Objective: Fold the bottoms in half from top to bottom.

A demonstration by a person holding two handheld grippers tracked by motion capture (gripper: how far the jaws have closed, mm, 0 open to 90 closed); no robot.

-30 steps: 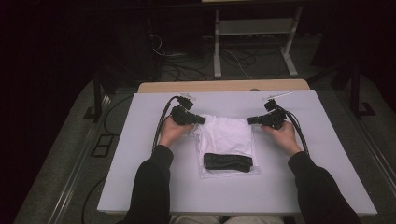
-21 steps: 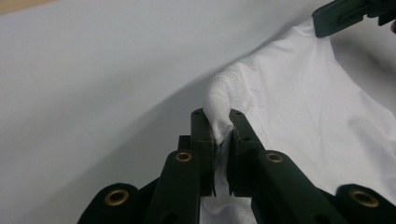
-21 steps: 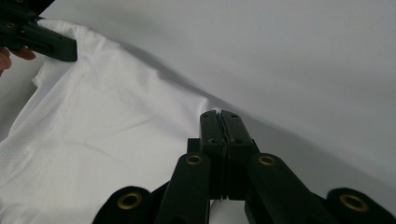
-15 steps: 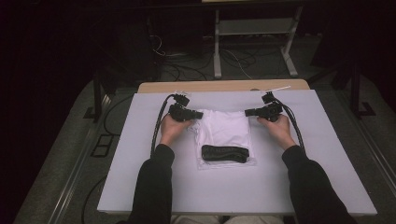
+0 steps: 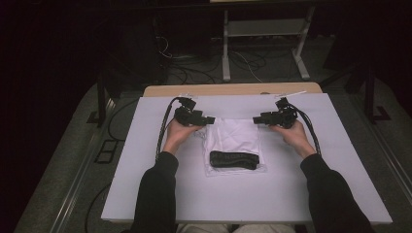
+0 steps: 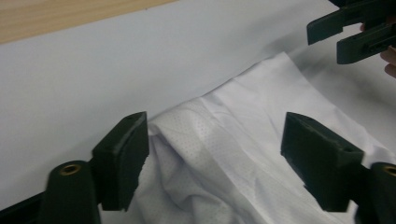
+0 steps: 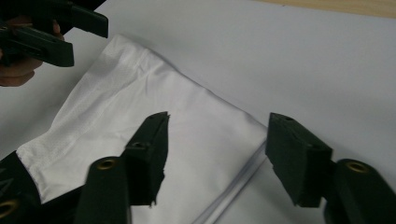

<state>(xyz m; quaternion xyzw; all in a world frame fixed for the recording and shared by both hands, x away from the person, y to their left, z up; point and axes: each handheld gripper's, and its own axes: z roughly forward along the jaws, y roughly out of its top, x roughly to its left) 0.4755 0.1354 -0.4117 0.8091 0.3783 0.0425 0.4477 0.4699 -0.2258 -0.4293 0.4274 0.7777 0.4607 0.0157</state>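
Hovering at the far corners of the white cloth (image 5: 235, 138) on the worktop (image 5: 145, 160): my left claw (image 5: 212, 119) and right claw (image 5: 254, 120). Both have just been opening, jaws apart, gripping nothing; cloth lies flat beneath and between them.

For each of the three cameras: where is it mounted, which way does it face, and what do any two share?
High view: above the person's side, looking forward and down on the table; both forearms, left tool, right tool.
Left gripper view: on the left tool, facing the white garment; right tool beyond.
Right gripper view: on the right tool, facing the garment's folded edge.
Shared: the white garment, both tools open.
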